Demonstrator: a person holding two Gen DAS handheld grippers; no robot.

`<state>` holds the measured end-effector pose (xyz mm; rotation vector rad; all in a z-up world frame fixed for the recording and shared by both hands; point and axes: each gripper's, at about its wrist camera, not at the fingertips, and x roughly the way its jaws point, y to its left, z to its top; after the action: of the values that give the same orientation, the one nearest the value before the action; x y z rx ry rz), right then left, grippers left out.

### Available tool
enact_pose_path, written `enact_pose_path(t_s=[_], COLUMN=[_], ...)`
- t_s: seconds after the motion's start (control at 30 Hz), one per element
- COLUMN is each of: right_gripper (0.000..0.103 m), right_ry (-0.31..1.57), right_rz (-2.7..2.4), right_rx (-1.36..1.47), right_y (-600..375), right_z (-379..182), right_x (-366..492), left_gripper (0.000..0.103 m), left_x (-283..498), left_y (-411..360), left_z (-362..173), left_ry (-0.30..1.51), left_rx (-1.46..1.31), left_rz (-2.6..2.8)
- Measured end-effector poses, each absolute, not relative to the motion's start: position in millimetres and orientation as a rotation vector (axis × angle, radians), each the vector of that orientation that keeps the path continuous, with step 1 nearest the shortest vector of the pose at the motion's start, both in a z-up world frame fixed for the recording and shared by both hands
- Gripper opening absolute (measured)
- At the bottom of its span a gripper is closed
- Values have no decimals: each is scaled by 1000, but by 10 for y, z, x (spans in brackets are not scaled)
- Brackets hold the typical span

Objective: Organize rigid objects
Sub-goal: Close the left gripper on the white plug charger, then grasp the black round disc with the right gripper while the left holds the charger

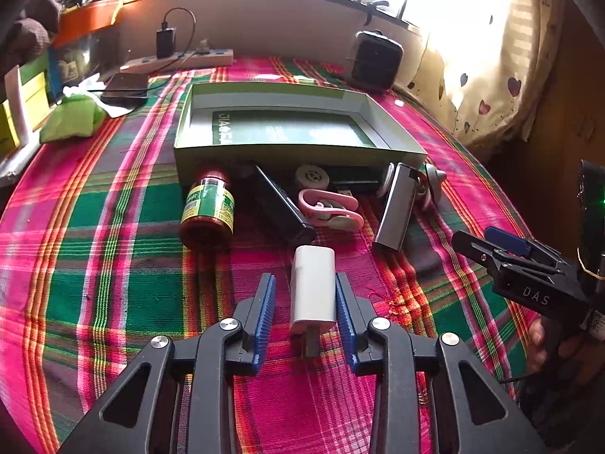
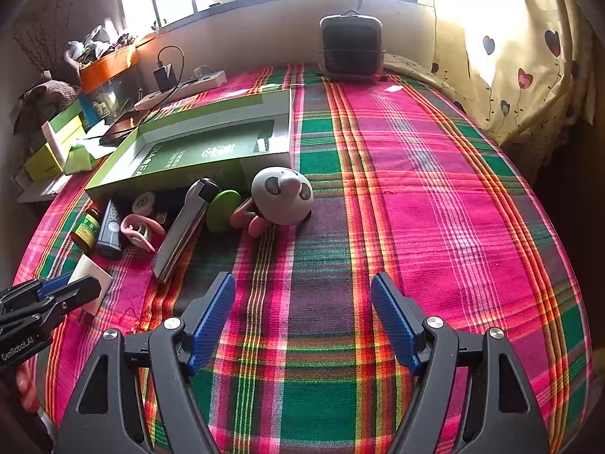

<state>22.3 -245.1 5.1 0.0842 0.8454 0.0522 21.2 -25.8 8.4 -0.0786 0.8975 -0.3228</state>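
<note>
The left gripper [image 1: 305,295] has its jaws half open around a white charger plug [image 1: 313,289]; its right blue pad seems to touch the plug, the left one stands apart. Beyond lie a black remote [image 1: 283,208], a brown bottle [image 1: 208,208], a pink clip [image 1: 329,210] and a silver lighter [image 1: 397,208], all before the green box [image 1: 295,151]. The right gripper [image 2: 302,317] is wide open over bare plaid cloth [image 2: 416,208], a panda toy [image 2: 281,195] ahead.

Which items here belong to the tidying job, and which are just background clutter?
Job: white charger between the left gripper fingers, green box, brown bottle, silver case, pink clip, panda toy.

Lying about: power strip, heater, phone.
</note>
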Motion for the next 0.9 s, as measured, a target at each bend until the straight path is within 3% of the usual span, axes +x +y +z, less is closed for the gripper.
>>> enact_pose_path(t_s=[0.1,0.57,0.9], right_gripper=[75,74,60], right_ry=[849,837,865], right_rz=[58,103,152], right_rx=[94,139,192], right_y=[-2454,-2456,-2513], right_z=[67,122,35], right_x=[286,740,897], left_gripper=[21,20,20], left_x=[232,291,348], left_y=[-203,-12,-14], left_z=[72,23,18], left_ry=[898,898,892], left_rx=[-99,-160,-168], left_rz=[-318,-322,-334])
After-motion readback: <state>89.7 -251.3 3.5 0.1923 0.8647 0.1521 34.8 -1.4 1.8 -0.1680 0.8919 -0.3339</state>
